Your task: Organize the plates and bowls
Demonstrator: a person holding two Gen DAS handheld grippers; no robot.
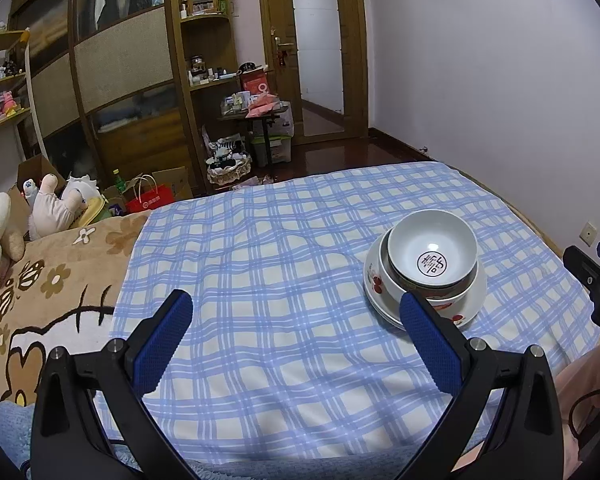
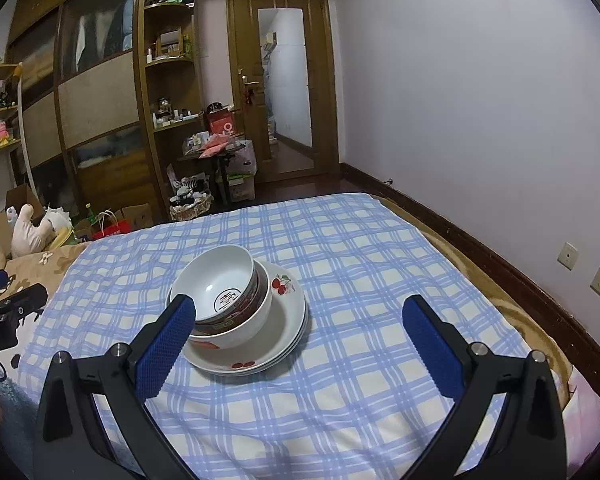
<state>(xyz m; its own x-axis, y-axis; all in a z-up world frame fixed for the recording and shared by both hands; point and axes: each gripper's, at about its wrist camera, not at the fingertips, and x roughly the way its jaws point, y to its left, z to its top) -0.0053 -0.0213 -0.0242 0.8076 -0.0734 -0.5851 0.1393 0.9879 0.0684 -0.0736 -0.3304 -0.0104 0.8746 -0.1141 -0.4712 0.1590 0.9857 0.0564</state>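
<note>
Nearest in the left wrist view: left gripper, black frame with blue textured pads, jaws spread wide, nothing between them. Same in the right wrist view: right gripper, jaws wide apart, empty, hovering above the blue-and-white checked cloth.

Just beyond the fingers, on that cloth: a stack of white ceramic plates with red cherry prints, lying flat. Nested in the stack, a white ceramic bowl with red fruit print, mouth up; inside it a smaller white bowl with a dark outer band and a black round emblem in its base, tipped slightly toward the left in the right wrist view. Nothing inside the top bowl.

Only from the right wrist: stacked plate rims, at least two, and the cherry print on the far rim. Only from the left wrist: the emblem almost straight on, and a brown cartoon-print blanket beside the cloth.

Farther: plush toys, red paper bag, wooden wardrobe, wooden door with frosted glass panel.
</note>
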